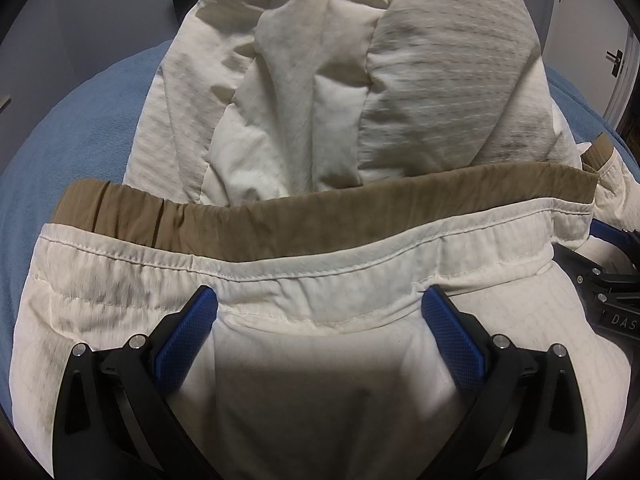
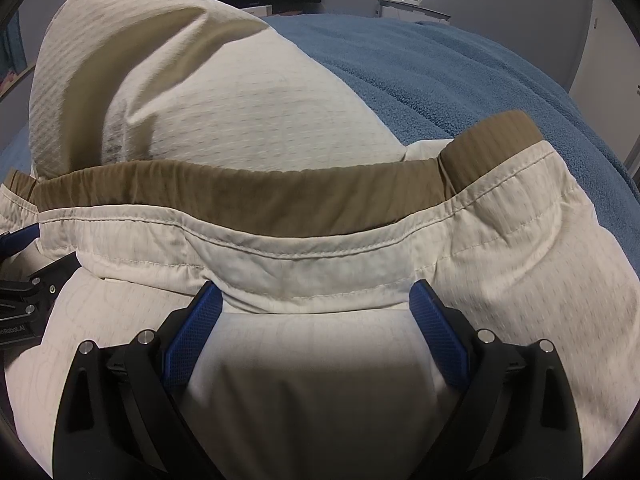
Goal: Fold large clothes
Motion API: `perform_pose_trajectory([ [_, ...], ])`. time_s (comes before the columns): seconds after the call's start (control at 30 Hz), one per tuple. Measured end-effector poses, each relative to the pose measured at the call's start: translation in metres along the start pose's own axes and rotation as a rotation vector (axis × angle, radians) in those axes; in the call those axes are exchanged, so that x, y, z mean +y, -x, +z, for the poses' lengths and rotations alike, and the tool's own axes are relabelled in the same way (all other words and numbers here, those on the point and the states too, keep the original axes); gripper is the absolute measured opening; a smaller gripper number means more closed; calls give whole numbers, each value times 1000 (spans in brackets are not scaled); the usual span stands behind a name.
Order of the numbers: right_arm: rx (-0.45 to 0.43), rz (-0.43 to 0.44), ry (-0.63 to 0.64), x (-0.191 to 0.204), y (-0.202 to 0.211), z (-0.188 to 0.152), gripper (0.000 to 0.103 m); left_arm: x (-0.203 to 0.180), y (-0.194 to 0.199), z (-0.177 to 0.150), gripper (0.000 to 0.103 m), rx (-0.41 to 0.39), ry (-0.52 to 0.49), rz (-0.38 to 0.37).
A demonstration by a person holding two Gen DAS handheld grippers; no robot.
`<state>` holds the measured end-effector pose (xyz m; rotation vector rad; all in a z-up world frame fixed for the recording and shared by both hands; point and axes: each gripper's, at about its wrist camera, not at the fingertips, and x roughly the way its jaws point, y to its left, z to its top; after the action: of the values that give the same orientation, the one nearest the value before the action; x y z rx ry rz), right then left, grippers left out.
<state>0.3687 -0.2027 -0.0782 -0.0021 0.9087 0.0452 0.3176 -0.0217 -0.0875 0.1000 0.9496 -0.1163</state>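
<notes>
Partial "DAS" lettering (image 1: 622, 319) beside garment (image 1: 320, 120)

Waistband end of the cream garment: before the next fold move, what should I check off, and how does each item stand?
1. Left gripper open, fingers wide apart: ok.
2. Right gripper open likewise: ok.
3. Cloth clamped by either gripper: not ok; the cream garment lies between the fingers, unpinched.
4. Tan waistband lying level: cannot tell; it runs across both views, bunched at one end.
5. Garment flat: not ok; creased and heaped beyond the waistband.
6. Blue blanket bare beside the garment: ok.
</notes>
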Motion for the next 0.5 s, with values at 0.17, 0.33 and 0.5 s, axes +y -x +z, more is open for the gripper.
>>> perform_pose_trajectory([
  [0.17,-28,10,-5,-4,3,-5,90,1,4,-8,98,-31,5,0],
  [0.33,-3,14,32,-5,16,-9,90,-6,22,-16,98,-33,-21,71],
  [0.5,-34,58,16,-37,57,-11,90,8,64,-33,98,-62,-63,71],
])
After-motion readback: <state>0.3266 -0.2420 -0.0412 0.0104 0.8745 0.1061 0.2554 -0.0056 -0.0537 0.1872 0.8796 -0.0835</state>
